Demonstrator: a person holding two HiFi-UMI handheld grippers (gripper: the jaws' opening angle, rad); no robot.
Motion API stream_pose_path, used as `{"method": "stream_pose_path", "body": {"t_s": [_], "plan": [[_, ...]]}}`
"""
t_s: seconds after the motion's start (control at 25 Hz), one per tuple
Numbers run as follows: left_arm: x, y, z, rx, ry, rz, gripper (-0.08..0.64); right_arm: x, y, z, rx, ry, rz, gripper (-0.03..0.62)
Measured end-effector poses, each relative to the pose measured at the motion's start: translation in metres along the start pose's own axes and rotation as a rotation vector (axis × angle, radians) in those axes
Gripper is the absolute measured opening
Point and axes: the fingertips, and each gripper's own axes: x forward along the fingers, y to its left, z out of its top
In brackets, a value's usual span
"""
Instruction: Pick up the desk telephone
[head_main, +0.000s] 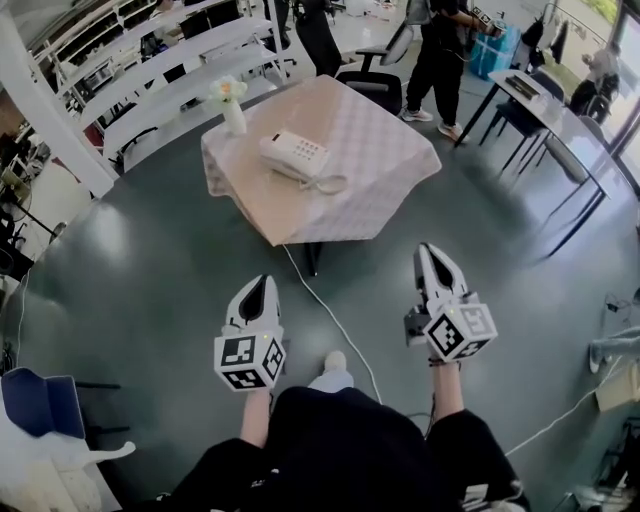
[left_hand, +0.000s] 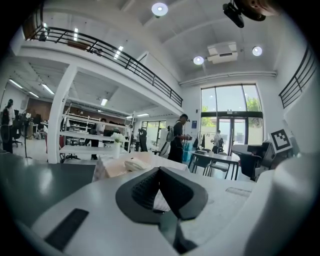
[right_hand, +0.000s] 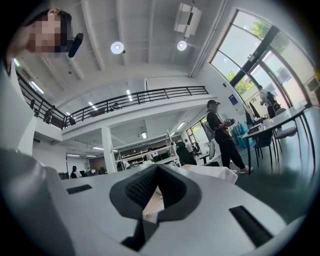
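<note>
Currently the desk telephone (head_main: 295, 155) lies on the cloth-covered worktop (head_main: 385, 165), near a flower vase (head_main: 232, 105). It is well apart from both tongs and ahead of them. Both the left tongs (head_main: 260, 285) and the right tongs (head_main: 430, 250) are pressed together, pinching nothing. Both forearms are extended side by side over the floor (head_main: 150, 270), with the tongs pointing roughly level toward the worktop.

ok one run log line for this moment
stage: before grasp | left gripper: shut, empty | right gripper: shut, empty | desk telephone: on table, untouched
</note>
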Motion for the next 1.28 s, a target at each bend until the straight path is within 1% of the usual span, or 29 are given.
{"method": "stream_pose_path", "body": {"t_s": [0.12,0.28,0.44,0.72,0.84,1.04,1.28], "plan": [[0.026,0.009,0.004,-0.012,-0.001,-0.010,-0.002,0.024,-0.009,0.000,-0.006,0.000,-0.014,-0.006],[0.062,0.017,0.014,-0.015,-0.016,-0.024,-0.002,0.057,-0.021,0.010,-0.014,-0.045,-0.023,-0.006],[0.086,0.022,0.013,-0.018,-0.010,-0.033,-0.002,0.080,-0.029,0.005,-0.026,-0.030,-0.022,-0.006],[0.120,0.028,0.009,-0.028,0.006,-0.034,-0.002,0.112,-0.044,-0.005,-0.015,-0.007,-0.026,-0.006],[0.130,0.035,0.007,-0.038,0.009,-0.014,-0.002,0.126,-0.047,-0.004,-0.013,-0.009,-0.013,-0.006],[0.146,0.043,0.003,-0.052,0.025,0.022,-0.002,0.156,-0.053,-0.011,-0.008,0.017,0.027,-0.006],[0.182,0.062,0.004,-0.081,0.028,0.093,-0.002,0.216,-0.065,-0.024,0.008,0.057,0.095,-0.006]]}}
